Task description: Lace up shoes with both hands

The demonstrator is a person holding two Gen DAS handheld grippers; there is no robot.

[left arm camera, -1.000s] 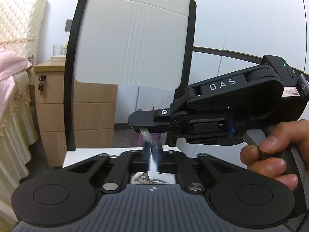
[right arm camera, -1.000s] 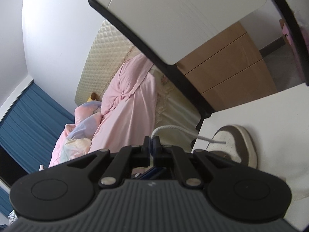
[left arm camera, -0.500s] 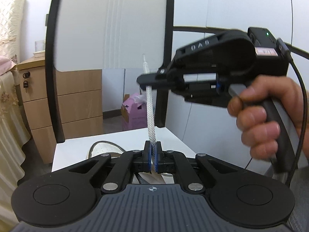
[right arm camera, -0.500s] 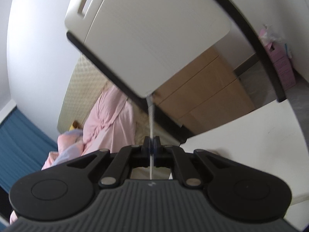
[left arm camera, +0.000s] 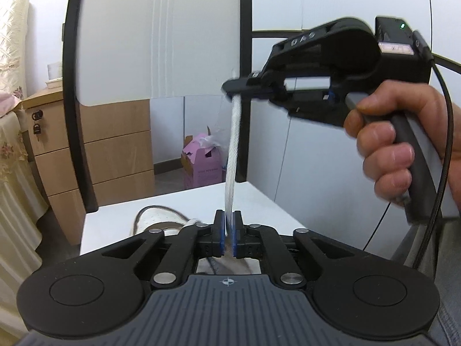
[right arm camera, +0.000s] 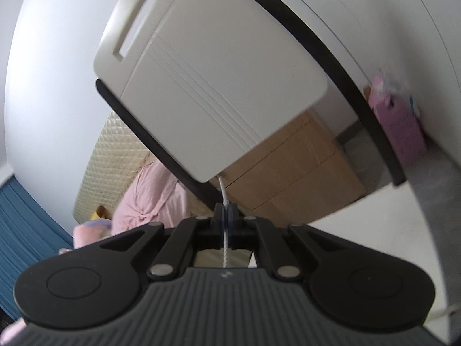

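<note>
A white sneaker (left arm camera: pixel 155 219) lies on the white table (left arm camera: pixel 259 199), partly hidden behind my left gripper (left arm camera: pixel 227 230). Its white lace (left arm camera: pixel 233 144) runs straight up from between the left jaws to my right gripper (left arm camera: pixel 234 88), which is shut on the lace near its end. A hand (left arm camera: pixel 389 144) holds that gripper at the upper right. The left jaws are opening: a narrow gap shows and the lace passes through it loosely. In the right wrist view the right gripper (right arm camera: pixel 226 213) pinches the lace (right arm camera: pixel 222 187), whose tip sticks out above the jaws.
A white chair back (left arm camera: pixel 158 43) in a black frame stands behind the table. Wooden drawers (left arm camera: pixel 115 150) and a pink box (left arm camera: pixel 201 161) sit on the floor beyond. A bed with pale covers (left arm camera: pixel 11 144) is at the left.
The right gripper has risen away from the left jaws, drawing the lace up into a straight line. The left jaws, shut on the lace before, have parted a little.
</note>
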